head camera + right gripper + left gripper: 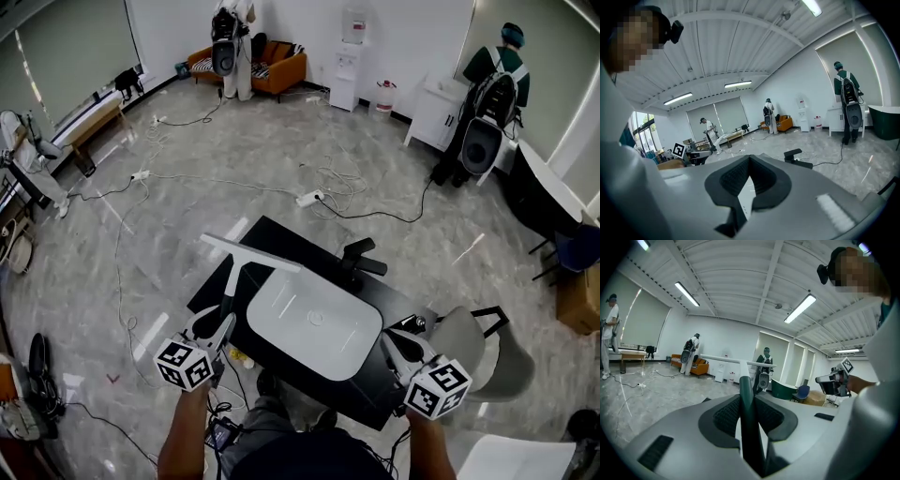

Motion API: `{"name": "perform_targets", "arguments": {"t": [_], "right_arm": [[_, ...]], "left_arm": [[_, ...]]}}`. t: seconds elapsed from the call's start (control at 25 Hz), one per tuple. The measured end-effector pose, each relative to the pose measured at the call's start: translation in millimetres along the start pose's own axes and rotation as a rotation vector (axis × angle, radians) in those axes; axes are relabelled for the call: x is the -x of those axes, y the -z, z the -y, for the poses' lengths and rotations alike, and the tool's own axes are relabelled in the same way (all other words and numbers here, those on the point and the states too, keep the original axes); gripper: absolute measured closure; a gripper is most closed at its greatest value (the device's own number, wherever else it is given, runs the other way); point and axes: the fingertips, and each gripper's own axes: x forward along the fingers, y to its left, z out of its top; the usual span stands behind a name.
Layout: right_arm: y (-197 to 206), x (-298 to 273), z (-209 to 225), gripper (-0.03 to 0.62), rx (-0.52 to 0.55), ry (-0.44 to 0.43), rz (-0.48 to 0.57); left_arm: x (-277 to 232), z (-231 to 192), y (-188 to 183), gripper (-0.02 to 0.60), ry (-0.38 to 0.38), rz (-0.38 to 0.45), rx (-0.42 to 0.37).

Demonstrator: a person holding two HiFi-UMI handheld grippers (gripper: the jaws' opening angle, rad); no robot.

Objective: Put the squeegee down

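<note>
Squeegee (246, 255) handle clamped between left gripper (223, 317) jaws, blade beyond tips | right gripper (398, 345) jaws closed, empty

Big open lab room, set up for recording; a pale stone-patterned floor (281, 150) runs far out ahead of the left tool (223, 317), cables (187, 177) and a power strip (309, 198) strewn across it; way beyond, an orange sofa (279, 67) on the white wall, a water dispenser (345, 66) beside it; a person with a backpack rig (232, 42) by that sofa; past the right tool (398, 345), another rig-wearer (489, 64) at a white cabinet (433, 111); roller blinds (56, 56) off to the left tool's left; strip lights (800, 308) on a ribbed ceiling (740, 282) overhead; a black table (281, 240) under both tools.
</note>
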Motion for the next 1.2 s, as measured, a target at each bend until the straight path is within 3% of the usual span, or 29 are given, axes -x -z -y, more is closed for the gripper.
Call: {"name": "perform_targets", "arguments": {"t": [0.28, 0.72, 1.2], "right_arm": [[7.2, -70.7, -20.7, 0.586, 0.005, -0.031, -0.057], [31.3, -125.0, -8.4, 0.586, -0.026, -0.012, -0.153], [66.8, -184.5, -6.0, 0.585, -0.091, -0.05, -0.231]], "left_arm": [[-26.5, -67.3, 8.1, 0.488, -0.022, -0.022, 0.031], [-53.8, -145.1, 49.1, 0.488, -0.07, -0.081, 0.12], [-93.8, -178.8, 107.8, 0.488, -0.063, -0.159, 0.212]]}}
